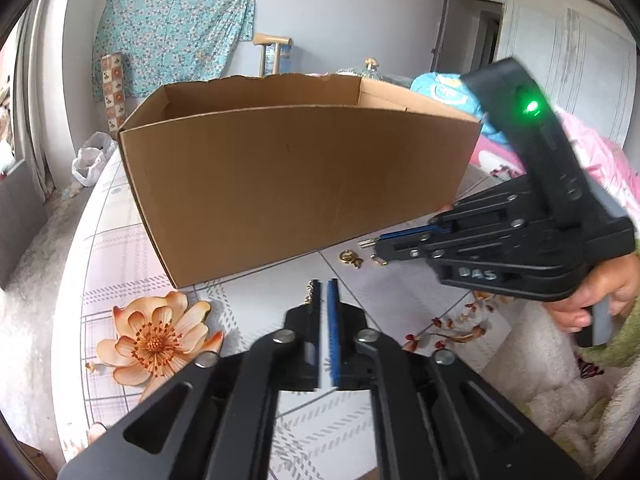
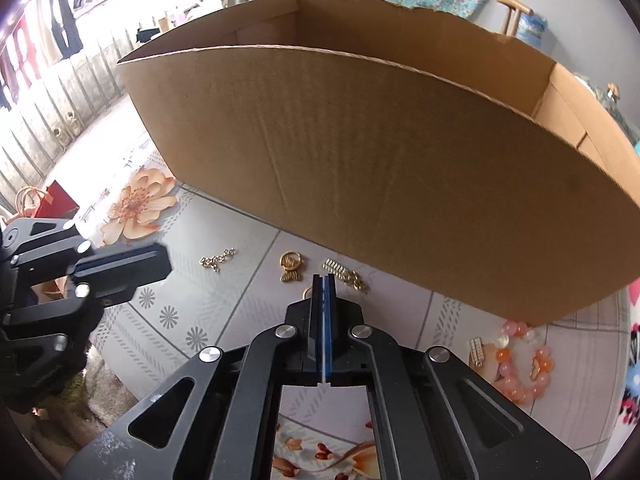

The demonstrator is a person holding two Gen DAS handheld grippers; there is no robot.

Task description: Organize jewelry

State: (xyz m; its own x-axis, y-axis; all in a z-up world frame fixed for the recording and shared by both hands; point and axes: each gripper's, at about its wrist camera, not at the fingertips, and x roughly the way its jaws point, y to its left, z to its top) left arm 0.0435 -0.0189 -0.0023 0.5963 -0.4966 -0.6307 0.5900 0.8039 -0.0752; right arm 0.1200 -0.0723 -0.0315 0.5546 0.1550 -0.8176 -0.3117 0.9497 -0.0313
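Nearest the left wrist camera, the left gripper [image 1: 324,285] is seen with jaws slightly parted and nothing held, before the cardboard box [image 1: 296,184]. From the right wrist, the right gripper [image 2: 324,280] is seen fully closed, its grasp indiscernible; gold jewelry pieces [image 2: 291,266] lie just before the box.

A teal floral cloth [image 1: 176,28] hangs behind; a white plastic bag [image 1: 90,158] lies left.

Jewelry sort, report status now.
Left gripper nearly shut, empty. Right gripper shut among gold pieces. Cardboard box right behind.
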